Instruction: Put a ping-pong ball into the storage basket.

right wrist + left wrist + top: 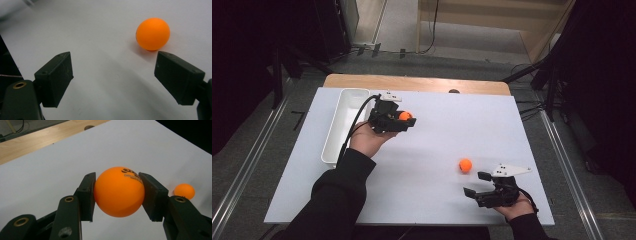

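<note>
Left gripper (404,120): jaws clamped on an orange ball (119,191), beside the white tray (343,115) along the table's (492,125) left edge
Right gripper (478,184): jaws apart, near the front right corner
Second orange ball (465,165): on the table, just beyond the right gripper

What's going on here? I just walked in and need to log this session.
A person at a white table holds a gripper in each hand. The left gripper is shut on an orange ball, beside a white tray. The right gripper is open, its jaws spread near a second orange ball that lies loose on the table, just ahead of it and not between the jaws.
</note>
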A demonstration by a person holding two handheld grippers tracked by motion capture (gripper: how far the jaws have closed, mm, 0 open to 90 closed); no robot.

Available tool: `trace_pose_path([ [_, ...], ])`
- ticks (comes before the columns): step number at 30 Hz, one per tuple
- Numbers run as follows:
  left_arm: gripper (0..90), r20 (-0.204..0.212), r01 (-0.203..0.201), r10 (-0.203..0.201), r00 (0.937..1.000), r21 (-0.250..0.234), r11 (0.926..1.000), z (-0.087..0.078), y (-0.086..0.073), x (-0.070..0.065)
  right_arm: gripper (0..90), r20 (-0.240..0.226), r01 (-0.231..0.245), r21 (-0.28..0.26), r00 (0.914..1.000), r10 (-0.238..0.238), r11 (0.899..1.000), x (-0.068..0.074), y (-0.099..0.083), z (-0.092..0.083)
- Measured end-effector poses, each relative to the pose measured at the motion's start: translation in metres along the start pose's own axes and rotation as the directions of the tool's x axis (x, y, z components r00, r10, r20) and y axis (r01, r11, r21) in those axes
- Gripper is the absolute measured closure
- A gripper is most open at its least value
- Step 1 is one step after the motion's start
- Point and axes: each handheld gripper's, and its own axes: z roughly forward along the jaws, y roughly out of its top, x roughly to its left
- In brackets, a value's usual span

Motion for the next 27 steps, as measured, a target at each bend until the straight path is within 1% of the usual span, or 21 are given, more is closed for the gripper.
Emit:
trace_pose_path([
  [5,51.2,0.002,-0.006,0.006,1.0000,0.001,1.0000,-0.002,-0.002,0.002,13.6,0.001,0.000,0.001,1.0000,0.000,1.000,0.000,0.000,0.000],
  [9,51.2,0.004,-0.002,0.002,1.0000,-0.004,1.0000,-0.005,-0.003,0.003,13.6,0.001,0.005,0.005,1.0000,-0.005,1.000,0.000,0.000,0.000],
  [10,51.3,0.000,-0.003,0.003,1.0000,0.003,1.0000,-0.007,-0.004,0.005,13.6,0.001,0.004,0.002,1.0000,-0.004,1.000,0.000,0.000,0.000],
  [14,51.2,-0.002,0.003,-0.003,1.0000,-0.001,1.0000,-0.010,-0.007,0.008,13.6,0.000,-0.001,0.002,1.0000,0.001,1.000,0.000,0.000,0.000],
  [15,51.2,-0.012,-0.003,0.003,0.9999,0.001,1.0000,-0.011,-0.008,0.009,13.6,0.001,-0.001,0.002,1.0000,0.001,1.000,0.000,0.000,0.000],
  [16,51.2,-0.006,0.000,0.000,1.0000,-0.004,1.0000,-0.012,-0.008,0.010,13.6,0.001,-0.001,0.002,1.0000,0.001,1.000,0.000,0.000,0.000],
  [17,51.2,-0.008,0.007,-0.007,0.9999,-0.004,1.0000,-0.013,-0.009,0.011,13.6,0.001,-0.002,0.001,1.0000,0.002,1.000,0.000,0.000,0.000],
  [19,51.2,-0.013,0.002,-0.002,0.9999,-0.005,1.0000,-0.014,-0.010,0.012,13.6,0.002,0.004,0.002,1.0000,-0.004,1.000,0.000,0.000,0.000],
  [21,51.3,-0.007,0.006,-0.006,1.0000,-0.007,1.0000,-0.016,-0.011,0.014,13.7,0.002,0.004,0.003,1.0000,-0.004,1.000,0.000,0.000,0.000],
  [23,51.2,-0.011,0.005,-0.005,0.9999,0.001,1.0000,-0.019,-0.011,0.015,13.6,0.003,0.000,0.001,1.0000,0.000,1.000,0.000,0.000,0.000],
  [27,51.3,-0.014,0.018,-0.018,0.9997,-0.011,0.9998,-0.025,-0.013,0.020,13.6,0.001,0.003,0.003,1.0000,-0.003,1.000,0.000,0.000,0.000],
])
